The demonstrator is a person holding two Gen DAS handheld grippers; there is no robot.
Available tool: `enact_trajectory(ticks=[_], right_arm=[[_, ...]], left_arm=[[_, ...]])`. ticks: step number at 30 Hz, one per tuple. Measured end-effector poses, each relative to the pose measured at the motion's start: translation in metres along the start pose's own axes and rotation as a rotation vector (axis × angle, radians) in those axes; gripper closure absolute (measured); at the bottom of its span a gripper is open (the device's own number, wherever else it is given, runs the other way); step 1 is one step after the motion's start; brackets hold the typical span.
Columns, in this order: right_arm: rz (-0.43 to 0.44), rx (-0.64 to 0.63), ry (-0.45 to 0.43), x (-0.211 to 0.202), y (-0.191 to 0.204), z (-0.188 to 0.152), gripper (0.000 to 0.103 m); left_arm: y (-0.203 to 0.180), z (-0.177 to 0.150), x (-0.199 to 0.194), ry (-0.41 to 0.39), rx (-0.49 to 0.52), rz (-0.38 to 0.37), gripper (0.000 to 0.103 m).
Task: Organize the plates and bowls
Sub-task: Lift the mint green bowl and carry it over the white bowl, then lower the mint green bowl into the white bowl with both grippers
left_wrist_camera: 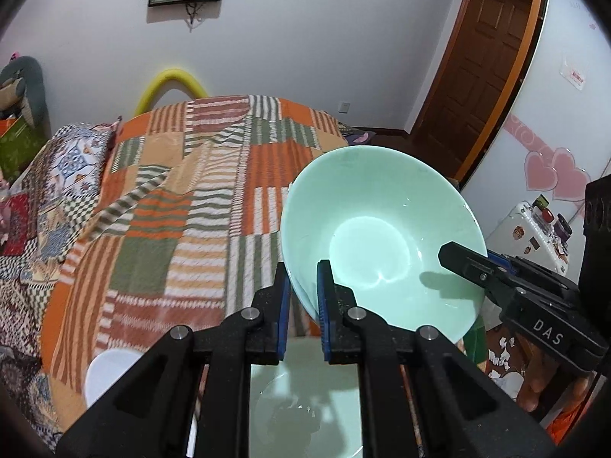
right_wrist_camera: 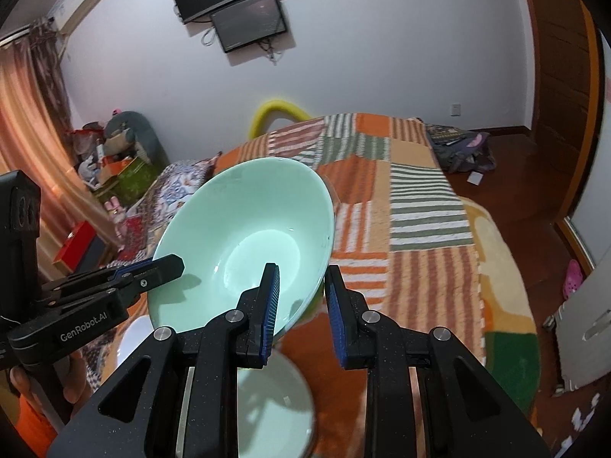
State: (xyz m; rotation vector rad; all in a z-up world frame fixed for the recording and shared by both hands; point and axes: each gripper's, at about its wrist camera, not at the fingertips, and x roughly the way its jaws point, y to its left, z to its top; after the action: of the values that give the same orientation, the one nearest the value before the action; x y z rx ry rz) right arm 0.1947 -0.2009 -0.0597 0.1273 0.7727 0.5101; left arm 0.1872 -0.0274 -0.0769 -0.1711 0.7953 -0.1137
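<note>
**Two-handed lift of a tilted bowl: slip and collision risks**

Bedroom clutter frames the work: a patchwork bedspread of orange, green and cream stripes (left_wrist_camera: 183,206) fills the background, with a dark wall-mounted screen (right_wrist_camera: 248,24) above. Held in the air over it is a large pale-green glazed ceramic bowl (left_wrist_camera: 378,236), tilted so its inside faces the cameras. The left gripper (left_wrist_camera: 303,290) has its blue-padded fingers pinched narrowly on the near rim, and the right gripper (right_wrist_camera: 301,297) pinches the opposite rim the same way, one finger inside, one outside.

Directly below sits a second pale-green dish (right_wrist_camera: 275,416), with a white dish (left_wrist_camera: 110,374) just beside it; whether either is a plate or a bowl I cannot tell.

Glazed ceramic is slick and each grip covers only a thin strip of rim. If the two hands drift apart or twist unevenly, I judge the rim could slide out of one pair of fingers, swinging the bowl down onto the dish beneath and chipping both. Lowering it while tilted could also land it edge-first instead of nesting flat.
</note>
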Motion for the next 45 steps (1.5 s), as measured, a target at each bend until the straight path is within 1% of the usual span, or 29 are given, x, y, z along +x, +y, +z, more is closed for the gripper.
enact_trajectory(ticks=[6, 13, 25, 33, 45], right_arm=[[0.045, -0.029, 0.016, 0.006, 0.027, -0.01, 0.08], [0.106, -0.075, 0.049, 0.019, 0.06, -0.022, 0.08], [0.197, -0.142, 0.116, 0.044, 0.115, -0.045, 0.08], [0.216, -0.167, 0.17, 0.059, 0.138, -0.062, 0.08], [0.2, -0.18, 0.272, 0.085, 0.154, -0.084, 0.079]], left_arm=[[0.026, -0.021, -0.027, -0.011, -0.036, 0.023, 0.091], [0.061, -0.047, -0.056, -0.015, -0.074, 0.083, 0.091], [0.117, -0.084, -0.084, -0.012, -0.159, 0.171, 0.091], [0.143, -0.101, -0.084, 0.009, -0.189, 0.203, 0.091], [0.172, -0.129, -0.06, 0.085, -0.228, 0.219, 0.091]])
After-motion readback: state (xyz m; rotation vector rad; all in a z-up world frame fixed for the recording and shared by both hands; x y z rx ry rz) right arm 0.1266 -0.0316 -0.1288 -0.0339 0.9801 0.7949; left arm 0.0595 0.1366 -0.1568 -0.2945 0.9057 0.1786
